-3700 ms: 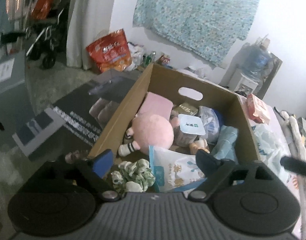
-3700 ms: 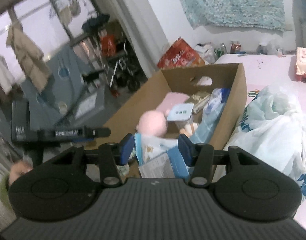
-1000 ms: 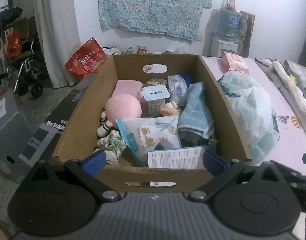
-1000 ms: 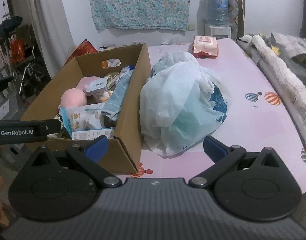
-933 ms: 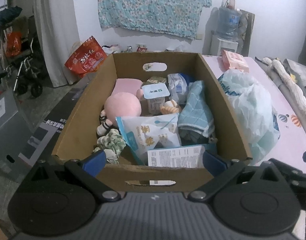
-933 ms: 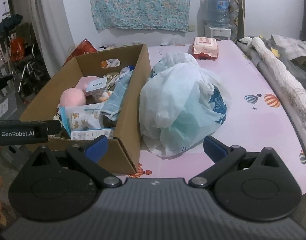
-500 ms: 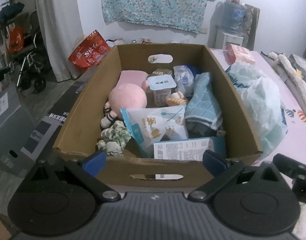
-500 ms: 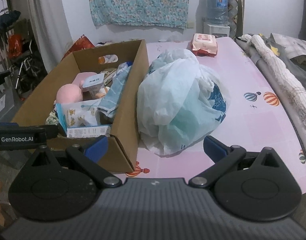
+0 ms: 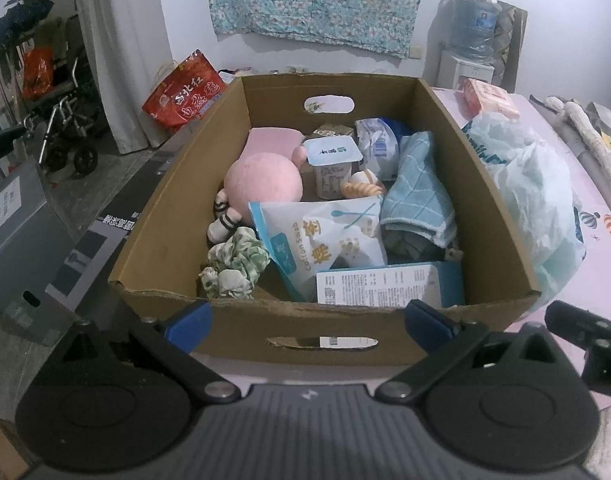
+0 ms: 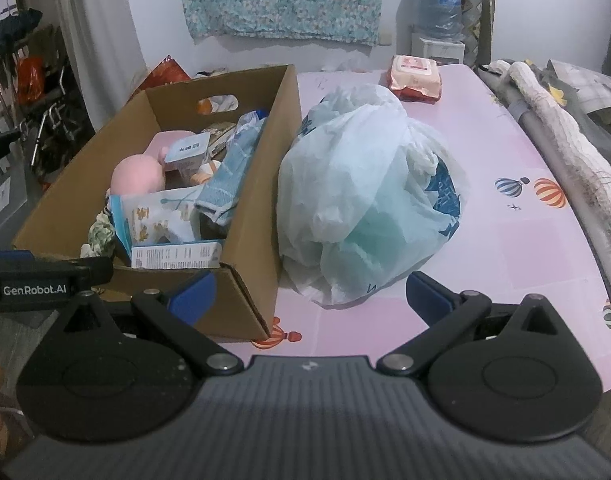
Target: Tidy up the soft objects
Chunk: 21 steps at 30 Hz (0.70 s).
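Observation:
An open cardboard box stands on the pink mat. Inside lie a pink plush doll, a green floral scrunchie, a blue checked cloth, a cotton swab bag, a yogurt cup and a blue printed carton. My left gripper is open and empty just before the box's near wall. My right gripper is open and empty, in front of the box corner and a white-teal plastic bag.
A pink wet-wipes pack lies at the far end of the mat. A rolled blanket runs along the right edge. A red bag, a wheelchair and grey boxes stand on the floor at left.
Both grippers have drawn back slightly and tilted down, so the box sits a bit lower and nearer in view. Both stay open and empty. Nothing in the box has moved.

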Each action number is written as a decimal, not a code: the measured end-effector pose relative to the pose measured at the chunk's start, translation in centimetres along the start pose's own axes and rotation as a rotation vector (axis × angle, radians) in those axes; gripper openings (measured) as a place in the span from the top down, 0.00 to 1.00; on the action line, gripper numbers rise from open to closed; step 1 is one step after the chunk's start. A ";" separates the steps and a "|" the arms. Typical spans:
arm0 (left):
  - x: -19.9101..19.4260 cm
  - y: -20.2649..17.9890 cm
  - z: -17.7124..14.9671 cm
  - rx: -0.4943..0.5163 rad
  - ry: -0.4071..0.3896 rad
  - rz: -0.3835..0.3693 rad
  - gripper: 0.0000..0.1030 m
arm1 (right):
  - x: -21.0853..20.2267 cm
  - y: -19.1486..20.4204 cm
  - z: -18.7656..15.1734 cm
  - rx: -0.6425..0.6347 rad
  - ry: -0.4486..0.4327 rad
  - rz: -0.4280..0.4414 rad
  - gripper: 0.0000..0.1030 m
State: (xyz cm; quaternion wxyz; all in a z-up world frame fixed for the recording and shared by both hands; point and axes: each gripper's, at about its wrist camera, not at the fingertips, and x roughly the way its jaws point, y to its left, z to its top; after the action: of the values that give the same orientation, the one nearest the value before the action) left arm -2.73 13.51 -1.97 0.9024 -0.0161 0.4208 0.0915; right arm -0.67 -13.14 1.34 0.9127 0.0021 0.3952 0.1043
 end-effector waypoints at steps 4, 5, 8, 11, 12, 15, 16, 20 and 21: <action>-0.1 0.0 -0.1 0.001 -0.001 0.001 0.00 | 0.0 0.0 0.0 -0.001 0.001 0.003 0.01; -0.1 0.0 -0.1 0.000 -0.001 0.001 0.00 | 0.0 0.0 0.0 -0.001 0.000 0.003 0.01; -0.3 0.1 -0.3 -0.002 -0.005 0.000 0.00 | -0.1 0.0 0.0 0.001 -0.001 0.001 0.01; -0.4 0.0 -0.3 0.001 -0.006 0.000 0.00 | -0.1 -0.1 0.0 0.004 0.001 0.003 0.01; -0.5 0.0 -0.3 0.002 -0.006 0.000 0.00 | -0.2 -0.1 0.0 0.004 0.000 0.002 0.01; -0.7 -0.1 -0.3 0.006 -0.004 -0.001 0.00 | -0.3 -0.1 0.0 0.004 -0.003 0.001 0.01; -0.7 -0.1 -0.4 0.006 -0.003 -0.002 0.00 | -0.4 -0.1 0.0 0.004 -0.004 0.001 0.01; -0.9 0.0 -0.5 0.006 0.002 -0.008 0.00 | -0.6 -0.1 0.0 0.006 -0.004 0.000 0.01; -1.0 0.0 -0.6 0.007 0.002 -0.008 0.00 | -0.6 -0.1 0.0 0.006 -0.004 0.000 0.01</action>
State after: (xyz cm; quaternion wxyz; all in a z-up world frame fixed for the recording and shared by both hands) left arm -3.76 13.26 -1.62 0.9024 -0.0146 0.4219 0.0863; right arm -1.09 -13.33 1.75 0.9135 0.0051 0.3935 0.1030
